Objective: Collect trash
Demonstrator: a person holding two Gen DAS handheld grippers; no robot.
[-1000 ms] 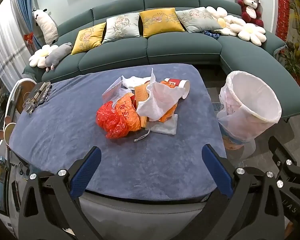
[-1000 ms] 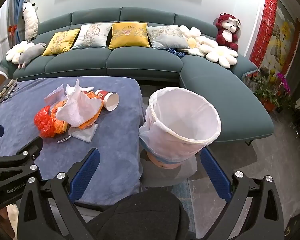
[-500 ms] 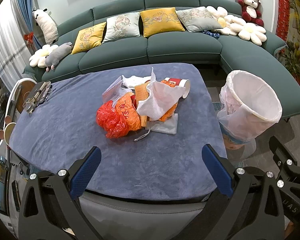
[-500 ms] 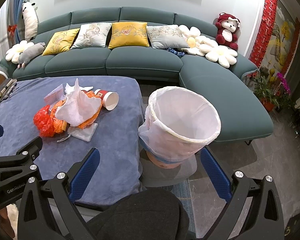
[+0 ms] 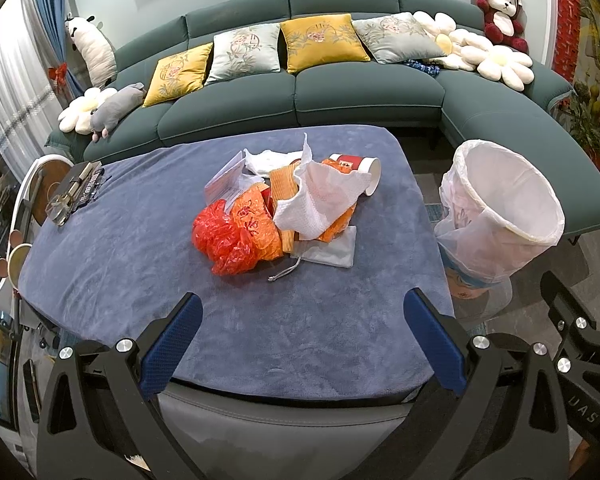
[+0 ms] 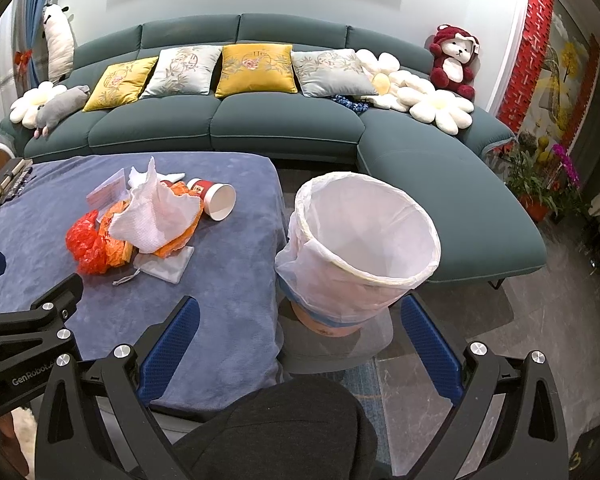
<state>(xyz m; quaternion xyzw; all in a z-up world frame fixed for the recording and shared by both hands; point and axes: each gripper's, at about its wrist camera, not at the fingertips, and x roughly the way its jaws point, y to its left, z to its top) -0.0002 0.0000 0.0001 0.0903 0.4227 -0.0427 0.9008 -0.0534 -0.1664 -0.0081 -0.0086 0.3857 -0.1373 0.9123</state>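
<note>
Nearest the cameras, the left gripper [image 5: 302,344] hangs over the near edge of the blue-grey cloth-covered bench [image 5: 140,248] with its blue-padded jaws spread wide and nothing between them, and the right gripper [image 6: 298,346] is likewise wide and empty, held low over a dark-clothed lap and aimed at the foot of the round waste bin lined with a white plastic bag [image 6: 364,248]. That bin stands on the floor just beside the bench's right edge, and its liner looks empty as far as the opening shows, so by my reading no trash has gone in yet and the collecting has not begun. Farther in, at the middle of the bench, all the litter lies in one loose heap: a small flat white drawstring pouch [image 5: 328,250] on the near side, a crumpled red plastic bag [image 5: 224,240] touching a crumpled orange plastic bag [image 5: 256,224], a large crumpled white paper towel [image 5: 320,200] draped on top, a clear plastic sleeve with a paper card [image 5: 228,178] on the far left of the heap, and a red-and-white paper cup [image 5: 358,168] tipped on its side at the far right, mouth toward the bin. Neither gripper touches any of it. Everything is left to do: each piece must be picked up and dropped in the bin.
</note>
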